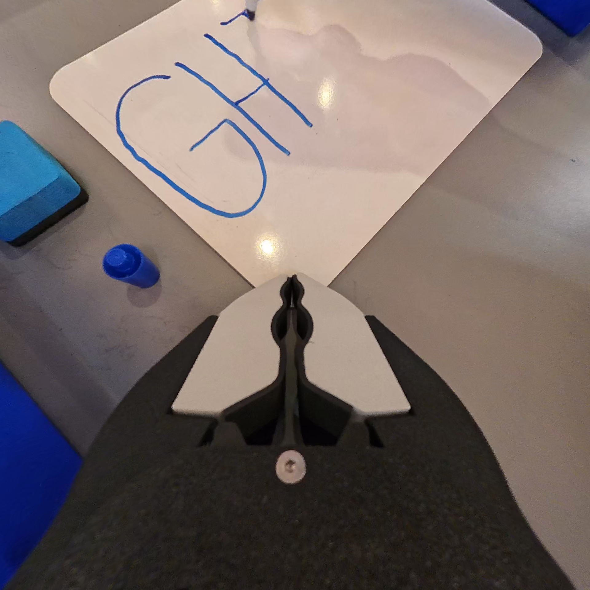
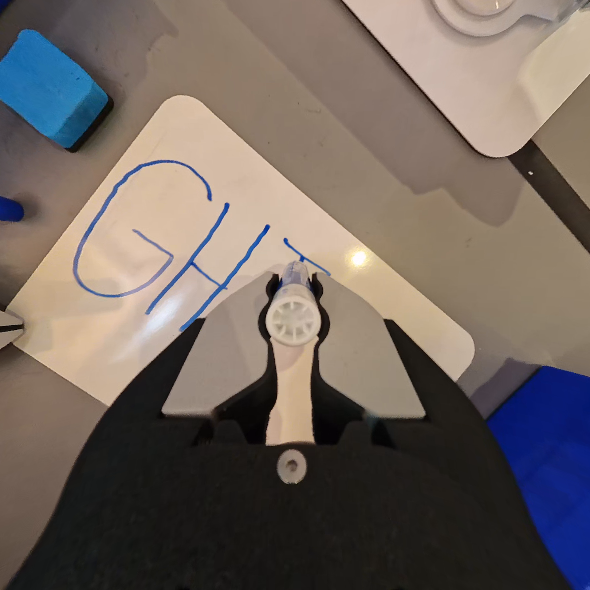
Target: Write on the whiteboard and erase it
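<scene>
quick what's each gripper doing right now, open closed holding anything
Left gripper: closed, holding nothing, its tips at the corner of the whiteboard.
Right gripper: closed on the marker, tip on the whiteboard.

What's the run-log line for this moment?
phase: writing | right gripper: shut on marker | left gripper: shut, empty | eraser: untouched
</scene>
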A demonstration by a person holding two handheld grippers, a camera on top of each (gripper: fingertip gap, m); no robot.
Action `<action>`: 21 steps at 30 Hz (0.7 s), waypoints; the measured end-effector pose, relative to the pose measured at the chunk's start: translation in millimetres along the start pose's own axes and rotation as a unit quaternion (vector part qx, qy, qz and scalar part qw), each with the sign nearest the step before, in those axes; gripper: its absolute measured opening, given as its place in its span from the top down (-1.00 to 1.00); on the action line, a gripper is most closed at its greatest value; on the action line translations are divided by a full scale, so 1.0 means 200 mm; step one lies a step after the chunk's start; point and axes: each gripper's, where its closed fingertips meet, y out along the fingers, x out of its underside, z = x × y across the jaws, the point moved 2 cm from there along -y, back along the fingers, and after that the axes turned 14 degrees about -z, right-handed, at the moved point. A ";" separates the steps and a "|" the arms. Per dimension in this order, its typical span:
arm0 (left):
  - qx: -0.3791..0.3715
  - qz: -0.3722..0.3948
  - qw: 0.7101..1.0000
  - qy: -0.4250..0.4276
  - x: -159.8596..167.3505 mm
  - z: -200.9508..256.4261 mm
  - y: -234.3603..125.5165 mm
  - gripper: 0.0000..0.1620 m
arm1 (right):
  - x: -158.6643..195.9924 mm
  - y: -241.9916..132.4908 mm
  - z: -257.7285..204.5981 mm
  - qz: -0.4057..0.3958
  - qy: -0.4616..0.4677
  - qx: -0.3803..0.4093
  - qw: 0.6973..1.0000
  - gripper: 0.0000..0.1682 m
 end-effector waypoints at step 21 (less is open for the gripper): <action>-0.013 0.001 1.000 0.005 0.00 -0.01 0.00 1.00 | 0.34 -0.10 -0.29 -0.007 0.002 0.002 1.000 0.76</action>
